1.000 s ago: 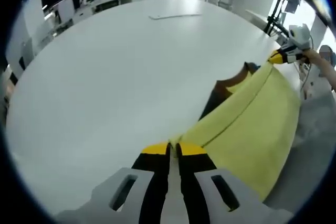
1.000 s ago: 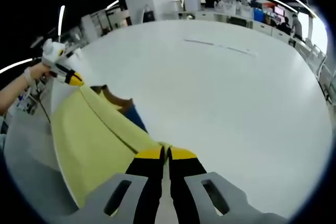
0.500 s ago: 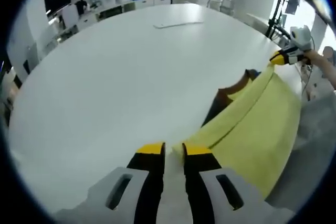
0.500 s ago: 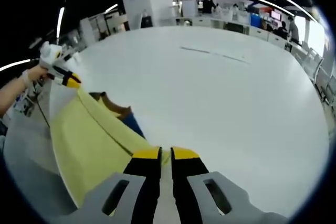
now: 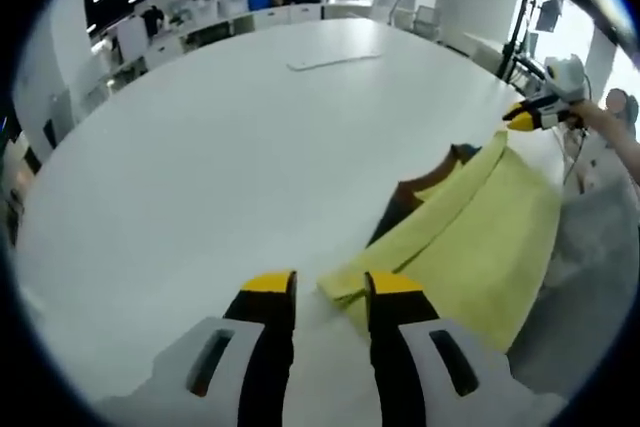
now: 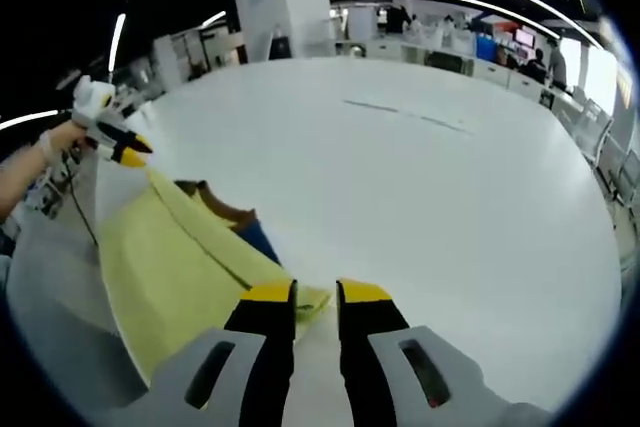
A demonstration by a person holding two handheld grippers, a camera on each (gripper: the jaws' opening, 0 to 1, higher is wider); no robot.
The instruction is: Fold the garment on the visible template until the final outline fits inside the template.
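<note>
Left tool (image 5: 318,285) now spread, no longer pinching corner of soft yellow cloth garment (image 5: 470,237); corner dropped onto white round worktop (image 5: 200,147), just ahead of tips. Brown-and-blue layer (image 5: 415,192) peeking from under fold, prob. the template. Right tool (image 6: 316,293) likewise spread w/ released corner just beside its tips. Fold laid down along near worktop edge; next, judge outline vs template.

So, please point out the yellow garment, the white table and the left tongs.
Garment (image 5: 470,237): left gripper view, its flat middle.
Table (image 5: 220,137): left gripper view, bare top.
Left tongs (image 5: 330,282): left gripper view, between the tips.
</note>
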